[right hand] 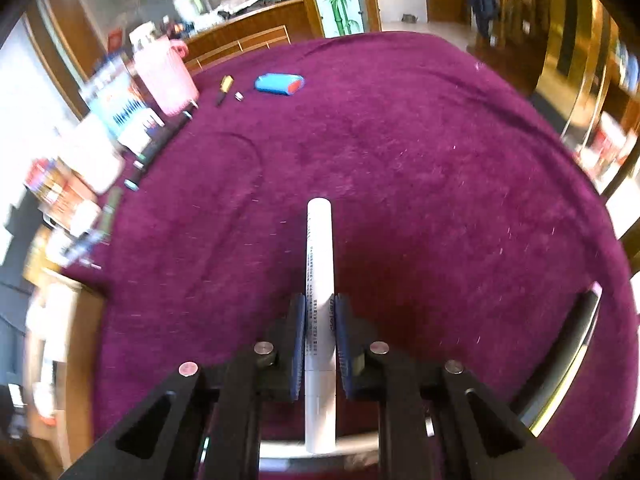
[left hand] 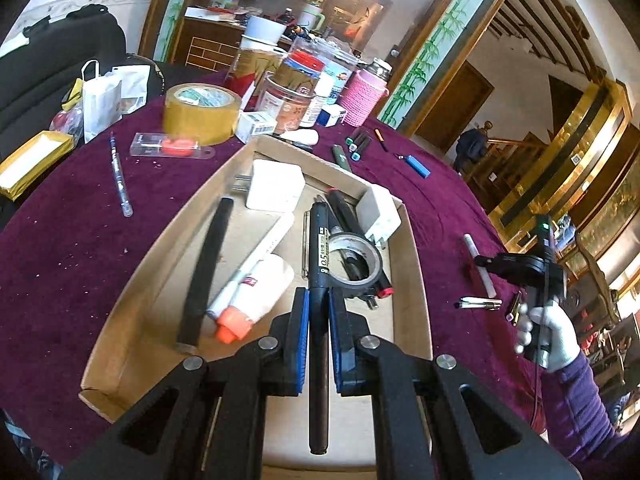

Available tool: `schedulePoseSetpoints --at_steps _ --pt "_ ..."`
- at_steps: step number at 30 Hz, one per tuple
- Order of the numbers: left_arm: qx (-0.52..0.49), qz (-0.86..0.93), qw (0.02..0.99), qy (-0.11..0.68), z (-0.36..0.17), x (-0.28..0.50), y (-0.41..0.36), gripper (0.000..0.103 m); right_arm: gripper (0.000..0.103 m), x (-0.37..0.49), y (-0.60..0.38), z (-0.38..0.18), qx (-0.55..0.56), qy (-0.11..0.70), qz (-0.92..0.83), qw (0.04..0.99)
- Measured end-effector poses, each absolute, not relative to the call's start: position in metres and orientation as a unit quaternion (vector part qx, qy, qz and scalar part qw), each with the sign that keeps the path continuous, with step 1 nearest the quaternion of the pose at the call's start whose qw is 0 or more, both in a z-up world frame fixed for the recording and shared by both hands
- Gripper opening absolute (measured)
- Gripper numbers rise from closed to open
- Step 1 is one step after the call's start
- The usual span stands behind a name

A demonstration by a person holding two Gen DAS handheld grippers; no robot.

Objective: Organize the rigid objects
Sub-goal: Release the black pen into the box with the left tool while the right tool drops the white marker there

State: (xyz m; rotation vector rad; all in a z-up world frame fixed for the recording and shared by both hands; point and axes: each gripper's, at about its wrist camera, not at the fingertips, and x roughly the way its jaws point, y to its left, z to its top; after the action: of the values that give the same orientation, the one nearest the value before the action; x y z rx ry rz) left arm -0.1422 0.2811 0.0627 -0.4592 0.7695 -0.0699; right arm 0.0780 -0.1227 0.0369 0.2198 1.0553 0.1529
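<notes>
While the velvety purple cloth of the round worktop [left hand: 80, 216] lies napped and flecked with pale crumbs, the left tool [left hand: 319, 308] is clenched on a slim black pen [left hand: 319, 264] — a smooth cylinder with a yellowish "0.5" label — its blue ribbed pads [left hand: 303, 320] pressing both sides of the barrel. That pen hangs over the shallow cardboard tray [left hand: 132, 292], pointing toward 12 o'clock. Inside the tray lie a long matte black bar [left hand: 204, 268] at 9 o'clock of the pen, a white tube with an orange cap [left hand: 256, 296], a boxy white charger [left hand: 274, 185] at 11 o'clock, and a black tape roll [left hand: 354, 260] touching the pen at 2 o'clock.

Beyond the tray at 11 o'clock stands a glossy brown packing-tape roll [left hand: 202, 112]; a pink knitted bottle sleeve [left hand: 363, 98] stands at 1 o'clock.

Over at 3 o'clock the right tool [right hand: 320, 316] grips a smooth white cylindrical pen [right hand: 319, 248] printed with fine text, held above bare cloth, well apart from the tray. A blue lighter [right hand: 279, 83] lies at 11 o'clock of it.
</notes>
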Motion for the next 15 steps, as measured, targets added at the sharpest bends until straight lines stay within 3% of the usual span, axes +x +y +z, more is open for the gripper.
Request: schedulePoseSetpoints --at_steps 8,15 --pt "-0.227 -0.033 0.888 0.398 0.048 -0.136 0.280 0.009 0.016 0.042 -0.110 0.067 0.234 0.481 0.187 0.824" --pt "-0.208 -0.012 0.868 0.451 0.030 -0.108 0.271 0.009 0.016 0.002 -0.018 0.086 0.221 0.500 0.309 0.778"
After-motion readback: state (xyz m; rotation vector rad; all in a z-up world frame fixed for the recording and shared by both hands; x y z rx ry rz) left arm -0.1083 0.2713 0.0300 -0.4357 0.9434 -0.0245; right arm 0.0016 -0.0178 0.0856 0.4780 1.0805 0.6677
